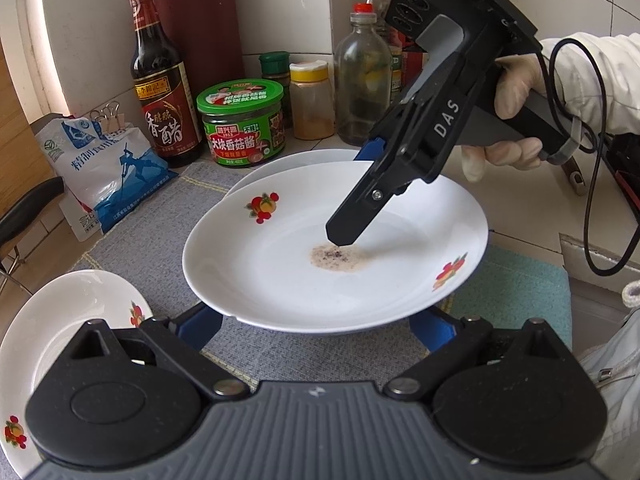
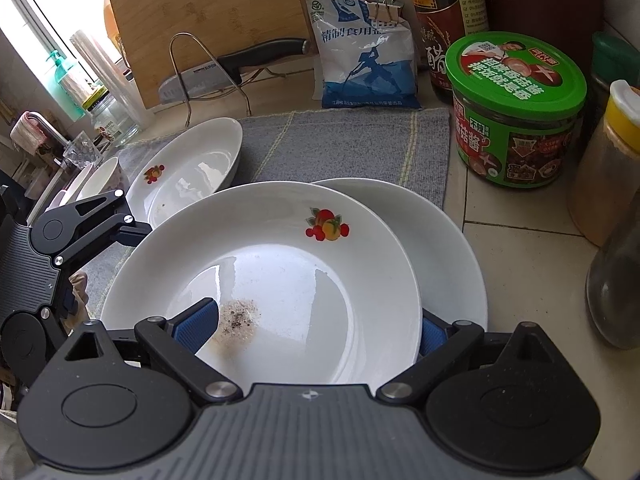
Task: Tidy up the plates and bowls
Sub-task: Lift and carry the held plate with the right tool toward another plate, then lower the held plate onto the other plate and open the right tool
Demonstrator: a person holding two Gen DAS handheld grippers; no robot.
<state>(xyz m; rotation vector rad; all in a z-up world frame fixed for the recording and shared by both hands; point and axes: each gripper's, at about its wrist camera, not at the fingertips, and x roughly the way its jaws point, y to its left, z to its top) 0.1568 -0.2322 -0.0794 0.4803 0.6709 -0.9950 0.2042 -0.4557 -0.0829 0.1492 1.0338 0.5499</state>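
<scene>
White china fills both views: a soiled plate [image 1: 336, 248] with fruit prints and a brown smear [image 1: 338, 258] at its centre is carried by the right gripper [image 2: 316, 326], whose blue-padded fingers [image 2: 198, 326] pinch the plate's rim, one pad inside the dish, the other under its outer edge. The plate hangs over a second plate [image 2: 444, 248] that sits at the right edge of the grey mat [image 2: 344, 144], partly on the tiled counter [image 2: 520, 280]. A third plate [image 2: 188, 168] rests at the mat's left side. The left gripper [image 1: 320, 330] is spread wide, its fingers either side of the carried plate's near rim without clamping it. A gloved hand [image 1: 516, 120] grips the right tool's handle.

Judged from this, the step is stacking the carried plate onto the one beneath. Done well, it means centring the upper plate over the lower so the rims nest, lowering it level, and letting go only once it bears weight; the outer finger sits between the two plates and should slide out sideways, not lift. The green jar [image 2: 516, 108], the spice shaker [image 2: 608, 160] and the glass bottle [image 1: 362, 80] stand near, so any swing toward them risks a knock
</scene>
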